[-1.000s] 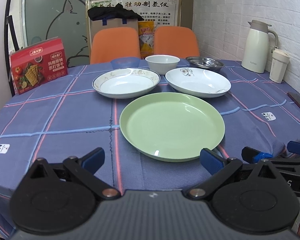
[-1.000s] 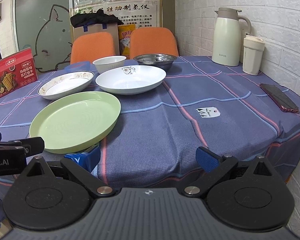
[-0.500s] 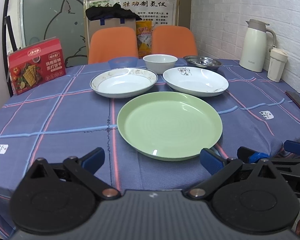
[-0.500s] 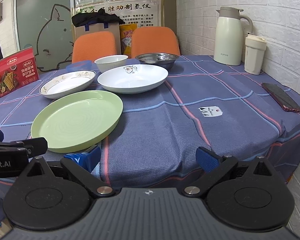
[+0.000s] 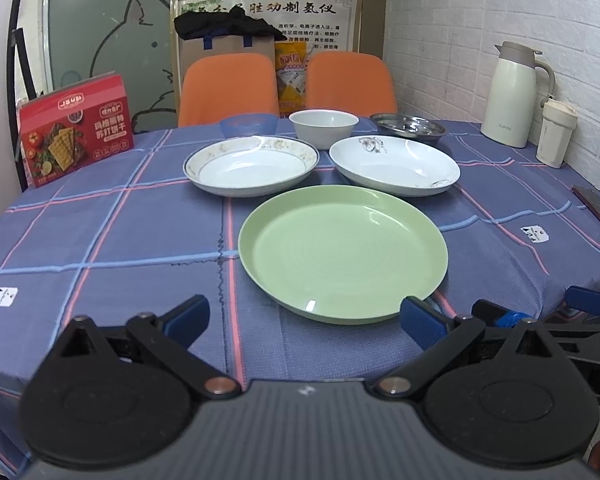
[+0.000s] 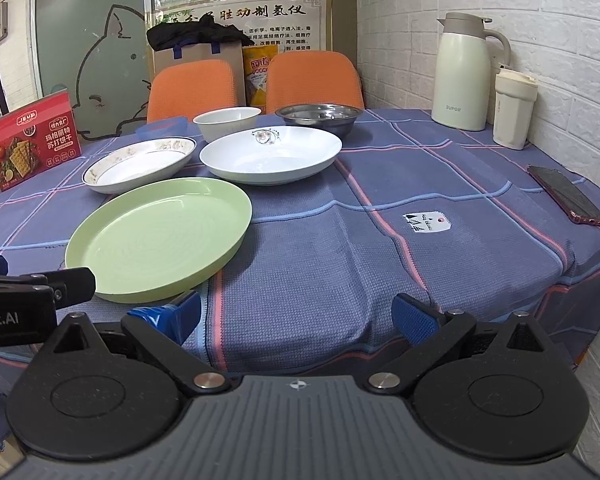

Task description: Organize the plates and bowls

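A green plate [image 5: 342, 254] [image 6: 160, 238] lies nearest on the blue checked tablecloth. Behind it sit a gold-rimmed white plate [image 5: 252, 166] [image 6: 140, 165] on the left and a flower-marked white plate [image 5: 394, 165] [image 6: 271, 154] on the right. Farther back stand a blue bowl [image 5: 249, 124] [image 6: 162, 129], a white bowl [image 5: 324, 127] [image 6: 227, 122] and a steel bowl [image 5: 409, 127] [image 6: 320, 117]. My left gripper [image 5: 303, 322] is open at the near table edge, just short of the green plate. My right gripper [image 6: 298, 318] is open beside it on the right, empty.
A red cracker box [image 5: 76, 128] stands at the table's left. A cream thermos [image 6: 464, 74] and cup [image 6: 514, 114] stand by the brick wall, and a phone [image 6: 566, 195] lies at the right edge. Two orange chairs [image 5: 228, 88] are behind the table.
Both grippers have drawn back and risen slightly, so the table looks a little farther and lower. The dishes have not moved, and both grippers stay open.
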The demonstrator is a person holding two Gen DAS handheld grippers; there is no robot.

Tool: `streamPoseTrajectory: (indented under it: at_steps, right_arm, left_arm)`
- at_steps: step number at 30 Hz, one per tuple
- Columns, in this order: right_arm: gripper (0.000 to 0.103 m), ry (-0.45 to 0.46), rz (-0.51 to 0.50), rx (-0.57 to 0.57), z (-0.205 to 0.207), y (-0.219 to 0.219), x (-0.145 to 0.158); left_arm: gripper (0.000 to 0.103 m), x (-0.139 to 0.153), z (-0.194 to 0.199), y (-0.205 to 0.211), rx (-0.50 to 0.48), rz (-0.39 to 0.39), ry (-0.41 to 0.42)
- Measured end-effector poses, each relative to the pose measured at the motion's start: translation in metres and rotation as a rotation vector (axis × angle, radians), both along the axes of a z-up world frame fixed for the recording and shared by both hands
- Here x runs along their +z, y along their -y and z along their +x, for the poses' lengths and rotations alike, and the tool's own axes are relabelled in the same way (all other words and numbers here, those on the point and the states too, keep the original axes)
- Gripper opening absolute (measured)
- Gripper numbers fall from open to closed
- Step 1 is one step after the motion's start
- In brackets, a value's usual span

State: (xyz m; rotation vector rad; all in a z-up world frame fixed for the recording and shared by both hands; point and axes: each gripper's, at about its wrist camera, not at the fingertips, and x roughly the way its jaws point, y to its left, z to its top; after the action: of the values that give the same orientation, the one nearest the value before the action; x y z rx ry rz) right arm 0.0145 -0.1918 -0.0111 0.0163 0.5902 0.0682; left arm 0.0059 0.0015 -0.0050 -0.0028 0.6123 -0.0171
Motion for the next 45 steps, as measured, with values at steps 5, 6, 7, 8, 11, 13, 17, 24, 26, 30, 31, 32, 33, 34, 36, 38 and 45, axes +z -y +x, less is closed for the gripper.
streamPoseTrajectory:
  at_steps: [5,6,7,8,11,13,17,24,26,30,31,32,33,34,36,38,45]
  right_arm:
    - [0.09,0.008,0.001,-0.001,0.001,0.001,0.002]
    - [0.09,0.007,0.003,0.0,0.001,0.001,0.002]
    - [0.09,0.004,0.005,0.002,0.001,0.001,0.002]
    - [0.09,0.001,0.006,0.005,0.002,0.001,0.001]
    - [0.09,-0.002,0.009,0.008,0.003,0.0,0.0]
    - [0.09,-0.002,0.01,0.009,0.004,0.0,0.001]
    - [0.09,-0.005,0.004,0.013,0.004,-0.003,0.0]
    - [0.09,0.002,-0.012,0.011,0.007,-0.007,0.008]
    - [0.09,0.005,-0.012,0.011,0.009,-0.008,0.011]
    - [0.09,0.001,-0.03,0.018,0.018,-0.009,0.015]
    - [0.09,0.001,-0.031,0.022,0.021,-0.01,0.015]
    - [0.09,0.0,-0.031,0.029,0.025,-0.01,0.016]
    - [0.089,0.002,-0.029,0.04,0.029,-0.011,0.017]
    - [0.089,0.005,-0.025,0.052,0.033,-0.012,0.017]
    - [0.089,0.005,-0.015,0.079,0.043,-0.014,0.016]
    - [0.089,-0.015,-0.007,0.104,0.058,-0.017,0.012]
    - [0.089,-0.092,-0.006,0.183,0.099,-0.034,0.0]
  left_arm:
    - [0.1,0.003,0.0,0.0,0.0,0.004,0.006]
    - [0.1,0.003,0.0,0.0,0.001,0.006,0.006]
    - [0.1,0.002,0.0,0.0,0.003,0.007,0.004]
    - [0.1,0.002,0.0,0.0,0.003,0.007,0.002]
    - [0.1,0.002,0.0,0.0,0.002,0.01,0.001]
    - [0.1,0.001,0.001,-0.001,0.003,0.011,0.001]
    - [0.1,0.0,0.0,-0.006,0.002,-0.007,-0.002]
    - [0.1,0.005,0.006,-0.009,0.0,-0.006,-0.002]
    - [0.1,0.007,0.008,-0.012,0.006,-0.009,0.003]
    - [0.1,0.015,0.016,-0.022,0.012,-0.025,0.003]
    - [0.1,0.016,0.019,-0.026,0.009,-0.037,0.0]
    - [0.1,0.018,0.024,-0.032,0.004,-0.054,-0.009]
    - [0.1,0.018,0.029,-0.038,0.002,-0.075,-0.023]
    - [0.1,0.018,0.036,-0.044,0.004,-0.099,-0.042]
    - [0.1,0.014,0.051,-0.057,0.031,-0.143,-0.077]
    - [0.1,0.01,0.064,-0.066,0.06,-0.161,-0.101]
    - [0.1,-0.005,0.112,-0.068,0.04,-0.142,-0.185]
